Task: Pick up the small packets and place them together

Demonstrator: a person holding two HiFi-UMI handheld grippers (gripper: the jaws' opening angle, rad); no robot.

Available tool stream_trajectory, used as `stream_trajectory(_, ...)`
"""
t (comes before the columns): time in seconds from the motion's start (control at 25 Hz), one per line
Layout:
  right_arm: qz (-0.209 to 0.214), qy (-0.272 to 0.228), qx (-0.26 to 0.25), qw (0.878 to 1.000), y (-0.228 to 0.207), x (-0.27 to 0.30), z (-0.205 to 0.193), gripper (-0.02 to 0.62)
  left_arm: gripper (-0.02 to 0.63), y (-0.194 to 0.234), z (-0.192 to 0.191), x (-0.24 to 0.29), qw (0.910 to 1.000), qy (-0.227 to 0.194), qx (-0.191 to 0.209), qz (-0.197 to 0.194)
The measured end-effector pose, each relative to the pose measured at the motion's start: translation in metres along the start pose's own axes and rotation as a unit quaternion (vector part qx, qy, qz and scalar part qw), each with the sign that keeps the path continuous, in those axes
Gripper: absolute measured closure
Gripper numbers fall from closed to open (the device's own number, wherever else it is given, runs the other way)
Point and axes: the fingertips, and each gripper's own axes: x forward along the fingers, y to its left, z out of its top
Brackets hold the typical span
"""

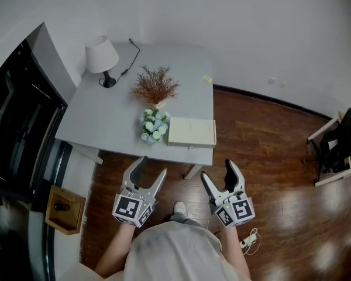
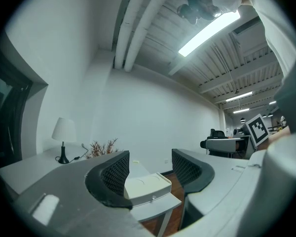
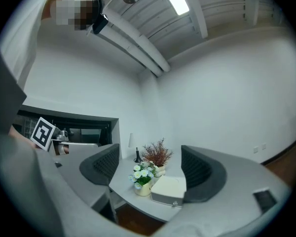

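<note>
Currently, left tongs (image 1: 152, 167) and right tongs (image 1: 217, 170) spread, empty, before table (image 1: 105, 122), possibly one packet (image 1: 207, 79)

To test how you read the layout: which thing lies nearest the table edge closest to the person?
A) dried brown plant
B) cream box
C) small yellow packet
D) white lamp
B: in the head view the cream box sits right at the near edge of the table, the others farther back.

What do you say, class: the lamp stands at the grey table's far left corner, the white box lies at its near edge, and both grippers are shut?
The grippers are wrong: the left gripper and right gripper are both open, jaws apart in each gripper view. The lamp and white box are as stated.
</note>
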Motion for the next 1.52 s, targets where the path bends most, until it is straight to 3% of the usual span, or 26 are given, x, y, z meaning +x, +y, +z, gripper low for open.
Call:
stream_trajectory(0.32, 0.025, 0.029, 0.009, 0.999, -0.028, 0.024, -0.022, 0.204, 0.353, 0.007, -0.013, 0.038, 0.9997, 0.017, 0.0, 0.016)
stream_trajectory(0.6, 0.048, 0.062, 0.004, 0.997, -0.051, 0.054, -0.04, 0.206, 0.353, 0.035, -0.006, 0.066, 0.9975, 0.02, 0.04, 0.055)
stream_trajectory(0.88, 0.035, 0.115, 0.017, 0.993, -0.053, 0.078, -0.077, 0.206, 0.353, 0.04, -0.017, 0.088, 0.9988, 0.031, 0.025, 0.026)
stream_trajectory(1.08, 0.002, 0.212, 0.041, 0.976, -0.051, 0.091, -0.126, 0.207, 0.353, 0.046, -0.017, 0.096, 0.9993, 0.036, 0.005, -0.001)
stream_trajectory(1.24, -0.062, 0.251, 0.059, 0.964, -0.072, 0.103, -0.163, 0.207, 0.353, 0.057, -0.014, 0.099, 0.9992, 0.037, 0.011, -0.013)
stream_trajectory(1.52, -0.099, 0.335, 0.058, 0.935, -0.083, 0.12, -0.248, 0.212, 0.353, 0.08, -0.02, 0.087, 0.9988, 0.047, 0.007, -0.01)
